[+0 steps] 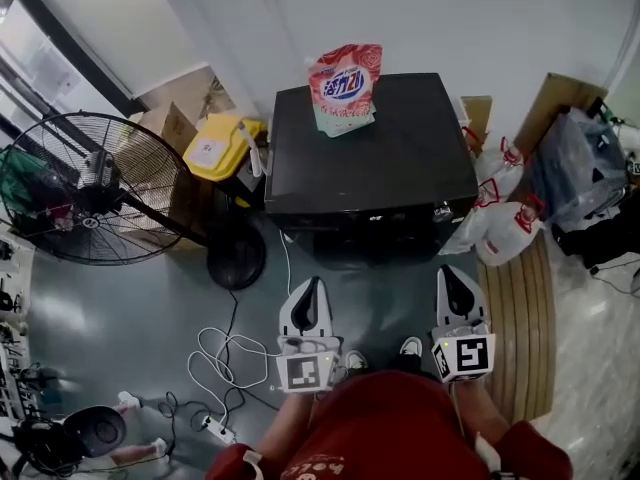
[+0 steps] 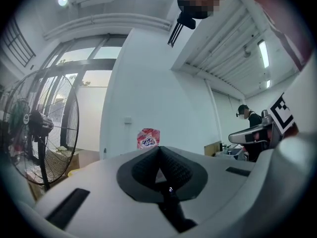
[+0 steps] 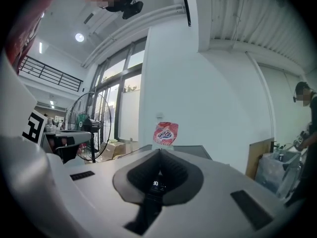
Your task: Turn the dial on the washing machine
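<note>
Two tongs show at the bottom of the head view, the left tongs (image 1: 315, 286) and the right tongs (image 1: 446, 272), both pointing toward the black washing machine (image 1: 370, 158) and well apart from it. Only the machine's flat top can be seen properly. Its front falls away into shadow, so the dial cannot be made out. A pink detergent bag (image 1: 345, 88) stands upright at the back of the lid. To the machine's left sits a yellow bin (image 1: 222, 146) with its lid down, so its contents are hidden. To its right lie white plastic bags (image 1: 505, 223) with their tops gathered, so nothing inside them shows. A large floor fan (image 1: 90, 188) stands at the left, and a white cable (image 1: 225, 358) loops across the floor. The person's red top is cut off by the lower edge.

In the left gripper view the dark pads meet at the tip with no gap and nothing between them. The detergent bag shows small just above them, and the machine itself is mostly hidden behind the tongs' body.

In the right gripper view the jaws are likewise pressed together and empty. The bag and a strip of the machine's lid lie beyond them, and another person (image 3: 307, 120) is cut off at the right edge.
</note>
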`<state>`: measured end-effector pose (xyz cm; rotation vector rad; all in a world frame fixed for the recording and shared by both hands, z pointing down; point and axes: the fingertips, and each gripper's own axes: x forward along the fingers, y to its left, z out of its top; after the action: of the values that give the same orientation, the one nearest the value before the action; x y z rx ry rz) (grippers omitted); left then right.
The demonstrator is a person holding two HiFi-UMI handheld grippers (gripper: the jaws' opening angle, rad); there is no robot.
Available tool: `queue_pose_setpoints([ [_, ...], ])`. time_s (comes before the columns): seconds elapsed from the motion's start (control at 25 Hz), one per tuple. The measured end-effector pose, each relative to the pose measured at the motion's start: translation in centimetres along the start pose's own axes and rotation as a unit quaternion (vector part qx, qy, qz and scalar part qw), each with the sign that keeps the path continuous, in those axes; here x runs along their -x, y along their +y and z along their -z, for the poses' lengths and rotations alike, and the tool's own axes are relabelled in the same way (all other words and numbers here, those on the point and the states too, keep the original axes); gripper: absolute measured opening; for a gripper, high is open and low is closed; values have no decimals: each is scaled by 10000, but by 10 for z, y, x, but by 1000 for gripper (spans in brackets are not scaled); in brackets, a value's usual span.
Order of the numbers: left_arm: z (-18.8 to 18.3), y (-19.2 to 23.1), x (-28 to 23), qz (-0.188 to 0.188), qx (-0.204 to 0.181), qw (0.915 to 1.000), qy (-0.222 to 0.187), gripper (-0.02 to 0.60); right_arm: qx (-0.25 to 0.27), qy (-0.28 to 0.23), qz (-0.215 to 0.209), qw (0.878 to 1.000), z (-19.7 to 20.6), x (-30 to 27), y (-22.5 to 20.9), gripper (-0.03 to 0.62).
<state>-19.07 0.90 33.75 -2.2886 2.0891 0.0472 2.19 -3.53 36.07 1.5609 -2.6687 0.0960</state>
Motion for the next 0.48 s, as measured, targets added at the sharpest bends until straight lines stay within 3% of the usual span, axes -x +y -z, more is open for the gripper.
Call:
queue_pose_setpoints([
  [0.48,2,-9,2,13,-30,10000,-1,9,67,-63,-29,10000,-2,-1,-1,8],
])
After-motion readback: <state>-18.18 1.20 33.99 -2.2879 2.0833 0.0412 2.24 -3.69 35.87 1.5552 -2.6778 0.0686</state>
